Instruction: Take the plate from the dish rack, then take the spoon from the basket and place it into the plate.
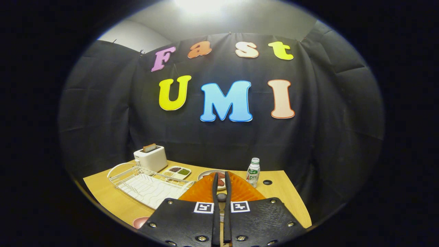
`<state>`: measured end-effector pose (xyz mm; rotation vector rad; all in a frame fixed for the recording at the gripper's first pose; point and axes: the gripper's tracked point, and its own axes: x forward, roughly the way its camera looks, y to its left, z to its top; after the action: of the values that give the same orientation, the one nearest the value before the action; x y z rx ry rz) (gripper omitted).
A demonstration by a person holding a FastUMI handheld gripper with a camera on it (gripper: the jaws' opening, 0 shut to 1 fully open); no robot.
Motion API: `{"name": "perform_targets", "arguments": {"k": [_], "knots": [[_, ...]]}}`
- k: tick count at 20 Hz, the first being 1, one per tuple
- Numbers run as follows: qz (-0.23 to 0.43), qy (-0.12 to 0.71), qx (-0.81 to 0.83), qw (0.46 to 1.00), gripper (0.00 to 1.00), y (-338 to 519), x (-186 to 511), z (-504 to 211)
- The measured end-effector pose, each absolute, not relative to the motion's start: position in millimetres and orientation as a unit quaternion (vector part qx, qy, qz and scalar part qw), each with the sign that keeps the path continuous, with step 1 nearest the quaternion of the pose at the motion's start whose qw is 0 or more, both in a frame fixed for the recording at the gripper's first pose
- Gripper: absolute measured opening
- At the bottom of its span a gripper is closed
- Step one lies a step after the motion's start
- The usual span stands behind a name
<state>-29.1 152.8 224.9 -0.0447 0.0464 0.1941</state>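
Observation:
My gripper [221, 176] is shut on an orange ribbed plate [202, 193]. The plate is held up off the table, its rim pinched between the two thin black fingers [215, 192], and it spreads out to both sides of them. Left of the fingers the white wire dish rack [147, 185] lies on the wooden table [103, 195] with no dishes in it.
Behind the rack stand a white toaster [151, 158] with a slice in it and a small divided snack tray [177, 171]. A grey dish with red food [205, 175] sits beyond the held plate and a small bottle [253, 171] to its right. A pink object [139, 222] lies at the table's near edge.

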Motion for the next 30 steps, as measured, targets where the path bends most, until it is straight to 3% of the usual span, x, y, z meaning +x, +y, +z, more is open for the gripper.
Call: {"name": "perform_targets", "arguments": {"k": [14, 30], "knots": [[0.213, 0.097, -0.025, 0.972, 0.04, 221, -100, 173], [0.354, 0.163, -0.056, 0.919, 0.04, 341, -101, 83]]}}
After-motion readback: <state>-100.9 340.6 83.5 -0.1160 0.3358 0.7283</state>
